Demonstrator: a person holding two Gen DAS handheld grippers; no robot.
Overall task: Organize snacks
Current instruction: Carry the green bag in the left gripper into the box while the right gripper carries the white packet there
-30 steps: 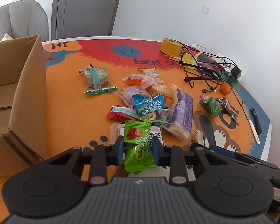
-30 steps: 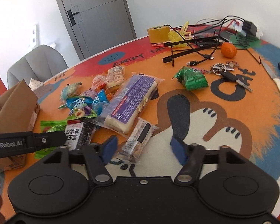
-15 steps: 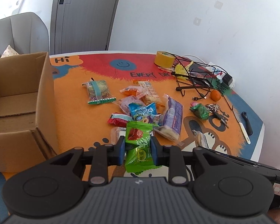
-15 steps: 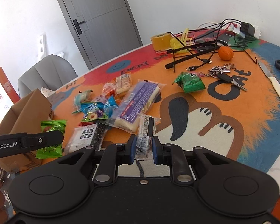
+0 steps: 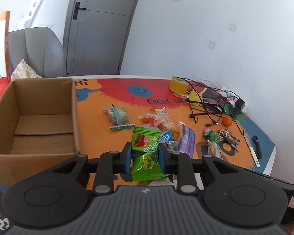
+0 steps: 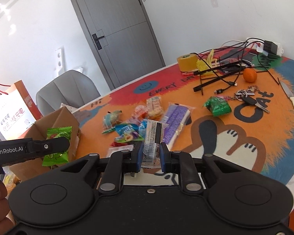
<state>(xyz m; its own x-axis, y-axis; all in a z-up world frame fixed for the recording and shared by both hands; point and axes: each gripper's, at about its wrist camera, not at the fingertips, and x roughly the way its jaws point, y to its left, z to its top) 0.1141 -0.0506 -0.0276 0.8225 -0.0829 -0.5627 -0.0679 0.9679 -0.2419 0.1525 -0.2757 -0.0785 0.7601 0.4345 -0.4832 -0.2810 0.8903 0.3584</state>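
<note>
Green foil marks the plum-candy packet [image 5: 147, 154], which is clamped between the closed jaws of the left gripper [image 5: 145, 155] and held above the tabletop [image 5: 100, 137], just right of the open cardboard box [image 5: 39, 117]. The clear-wrapped snack bar [image 6: 153, 143] is pinched in the same way by the right gripper [image 6: 151, 155], whose jaws are shut on its lower half.

The step in hand is judged to be delivery of both items to the box. For a clean drop, each packet should be carried over the box opening and lowered past the rim before the jaws are parted, so that the light wrapper is not caught on the near wall. The two grippers should be brought in one after the other, since the opening is narrow and a collision is possible.

From the left wrist view, the box interior is seen; it appears to hold no snacks, although the near corner is hidden by the wall. The same view shows the remaining snack pile [image 5: 158, 123] on the tabletop. From the right wrist view, the left gripper is seen from the side with its packet in front of the box wall, a relation not shown by the left camera. The box floor cannot be seen there.
</note>
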